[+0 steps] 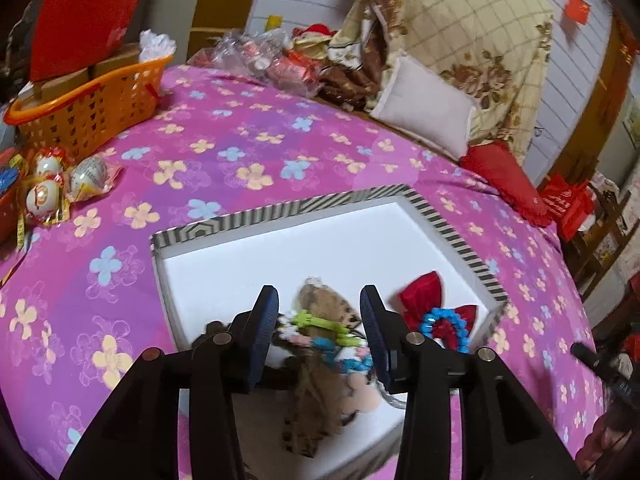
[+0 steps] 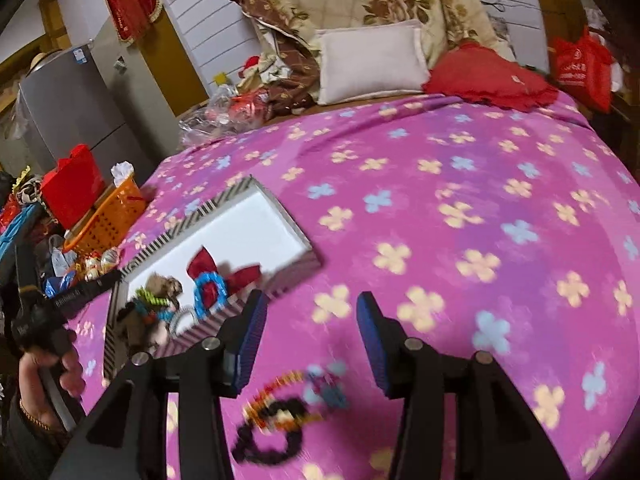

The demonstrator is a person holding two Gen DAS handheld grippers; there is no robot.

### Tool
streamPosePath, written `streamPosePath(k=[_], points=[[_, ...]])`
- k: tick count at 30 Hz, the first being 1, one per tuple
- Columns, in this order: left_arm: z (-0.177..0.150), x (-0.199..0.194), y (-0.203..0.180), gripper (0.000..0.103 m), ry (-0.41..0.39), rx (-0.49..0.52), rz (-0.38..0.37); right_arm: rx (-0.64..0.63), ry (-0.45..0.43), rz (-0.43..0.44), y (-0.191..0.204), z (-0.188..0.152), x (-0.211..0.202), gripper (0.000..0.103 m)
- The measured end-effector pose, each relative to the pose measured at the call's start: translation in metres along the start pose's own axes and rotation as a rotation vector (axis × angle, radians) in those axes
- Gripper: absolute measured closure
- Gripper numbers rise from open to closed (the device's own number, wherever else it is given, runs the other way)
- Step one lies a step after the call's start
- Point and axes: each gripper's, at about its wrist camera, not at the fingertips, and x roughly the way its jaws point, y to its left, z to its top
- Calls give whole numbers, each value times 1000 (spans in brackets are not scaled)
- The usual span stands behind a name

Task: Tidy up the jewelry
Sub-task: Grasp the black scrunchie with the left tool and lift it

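Observation:
A white tray with a striped rim [image 1: 452, 232] lies on the pink flowered bedspread; it also shows in the right wrist view [image 2: 224, 202]. In it lie a leopard-print hair piece [image 1: 328, 304], a green clip [image 1: 316, 320], a red bow [image 1: 424, 294] and a blue coil hair tie [image 1: 444, 326]. My left gripper [image 1: 320, 320] is open, its jaws either side of the leopard piece and green clip. My right gripper [image 2: 310, 324] is open above the bedspread, over a blurred black and orange hair tie [image 2: 280, 412] with a blue ornament [image 2: 328, 388].
An orange basket [image 1: 92, 104] with a red bag and wrapped eggs [image 1: 48, 184] sits at the bed's left edge. Pillows [image 2: 372, 64], a folded quilt and a red cushion [image 2: 488, 76] lie at the head. A grey fridge [image 2: 76, 112] stands left.

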Motion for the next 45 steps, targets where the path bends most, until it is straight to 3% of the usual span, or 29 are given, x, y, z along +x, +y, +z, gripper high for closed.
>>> streamPosePath(k=[5, 9, 11, 14, 21, 31, 34, 36, 39, 45], points=[[-18, -5, -44, 76, 21, 152, -118, -17, 61, -39, -6, -31, -8, 54], [-57, 2, -96, 76, 155, 315, -286, -18, 101, -44, -11, -48, -3, 54], [-81, 8, -119, 76, 215, 394, -314, -20, 119, -59, -14, -54, 1, 54], [-106, 16, -143, 76, 260, 476, -309, -2, 146, -65, -21, -57, 7, 54], [-126, 37, -172, 76, 338, 514, -339, -52, 172, -69, -11, -58, 24, 54], [-136, 34, -180, 76, 319, 601, -304, -125, 201, -96, -2, -60, 42, 55], [-137, 34, -179, 76, 314, 611, -292, -174, 190, -134, 3, -63, 43, 65], [-138, 34, -179, 76, 307, 625, -279, -198, 185, -144, 6, -64, 44, 77], [-140, 33, -179, 77, 293, 641, -254, -229, 174, -159, 10, -66, 44, 83], [-138, 35, -177, 79, 285, 664, -209, -159, 176, -200, -5, -67, 33, 83]])
